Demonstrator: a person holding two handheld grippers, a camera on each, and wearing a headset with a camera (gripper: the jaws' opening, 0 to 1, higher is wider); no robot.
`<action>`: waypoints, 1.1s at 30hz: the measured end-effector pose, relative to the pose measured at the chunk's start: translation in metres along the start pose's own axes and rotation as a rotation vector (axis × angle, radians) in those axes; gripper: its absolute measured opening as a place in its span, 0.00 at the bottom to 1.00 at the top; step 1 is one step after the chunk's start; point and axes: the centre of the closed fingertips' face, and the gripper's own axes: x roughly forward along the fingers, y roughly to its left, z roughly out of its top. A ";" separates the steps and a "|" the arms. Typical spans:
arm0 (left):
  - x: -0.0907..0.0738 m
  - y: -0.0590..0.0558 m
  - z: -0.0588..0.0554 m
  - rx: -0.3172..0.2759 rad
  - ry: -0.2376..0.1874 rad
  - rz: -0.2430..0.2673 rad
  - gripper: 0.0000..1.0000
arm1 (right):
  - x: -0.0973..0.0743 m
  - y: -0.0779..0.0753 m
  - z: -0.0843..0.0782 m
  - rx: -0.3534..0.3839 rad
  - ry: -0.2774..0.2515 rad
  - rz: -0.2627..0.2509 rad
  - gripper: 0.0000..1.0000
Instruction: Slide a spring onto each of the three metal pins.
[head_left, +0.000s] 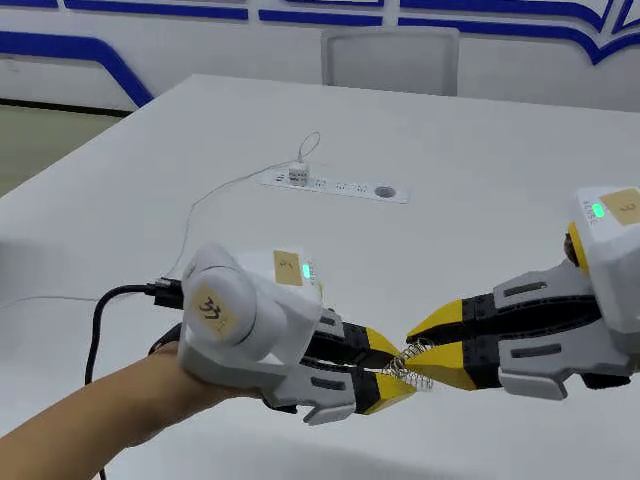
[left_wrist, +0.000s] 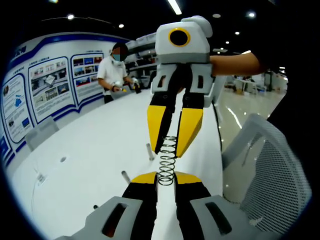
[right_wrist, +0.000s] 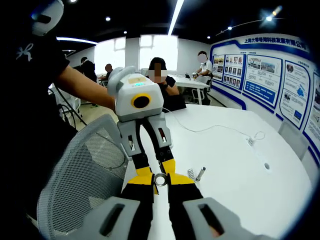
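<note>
Spring is hanging at the centre of the left gripper view, with its long axis running tip to tip. The left gripper is holding the lower end between closed jaws. The right gripper is standing narrowly apart around the upper end, and I cannot tell if it is pressing. Pins are standing on the table at lower left, with open room around them. A chair is sitting beyond the table edge at right.
</note>
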 end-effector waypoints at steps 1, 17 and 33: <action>0.000 0.001 -0.002 -0.002 0.004 0.005 0.15 | 0.000 -0.001 0.000 0.003 -0.001 0.000 0.10; -0.017 0.026 -0.017 -0.065 -0.009 0.100 0.27 | -0.043 -0.050 -0.017 0.066 0.021 -0.160 0.10; -0.069 0.058 -0.051 -0.189 0.001 0.256 0.36 | -0.089 -0.098 -0.061 0.205 0.073 -0.369 0.10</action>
